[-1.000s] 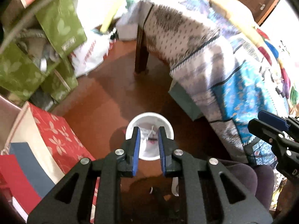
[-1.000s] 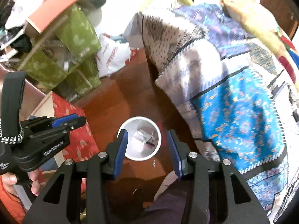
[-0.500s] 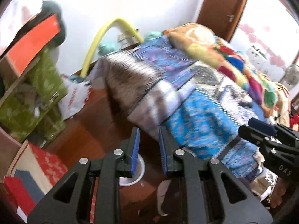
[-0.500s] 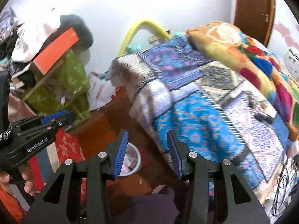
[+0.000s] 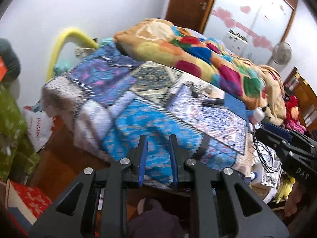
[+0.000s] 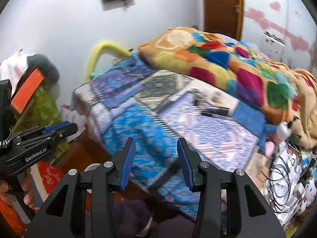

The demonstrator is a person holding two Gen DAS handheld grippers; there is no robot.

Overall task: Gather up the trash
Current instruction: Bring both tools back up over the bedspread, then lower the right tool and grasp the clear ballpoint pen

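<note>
My left gripper (image 5: 157, 138) is open and empty, its blue pads a small gap apart, raised and pointing at the bed (image 5: 138, 111). My right gripper (image 6: 156, 141) is open wider and empty, also facing the bed (image 6: 158, 123). Small dark and pale items (image 5: 206, 97) lie on the patterned bedspread near the colourful blanket; they also show in the right wrist view (image 6: 214, 105), blurred. Only a sliver of the white bin's rim (image 6: 93, 166) shows behind my right gripper's left finger. The left gripper shows at the left of the right wrist view (image 6: 65, 128).
A colourful blanket (image 5: 198, 53) lies along the bed's far side. Green bags (image 5: 11, 130) and a white plastic bag (image 5: 39, 127) stand left on the brown floor. A red floral box (image 5: 29, 200) is lower left. Tangled cables (image 6: 285, 178) lie at the right. A wooden door (image 5: 190, 2) is behind.
Both grippers have tilted up from the white bin on the floor to face the bed top. The bin has dropped out of the left view. Jaw openings look unchanged.
</note>
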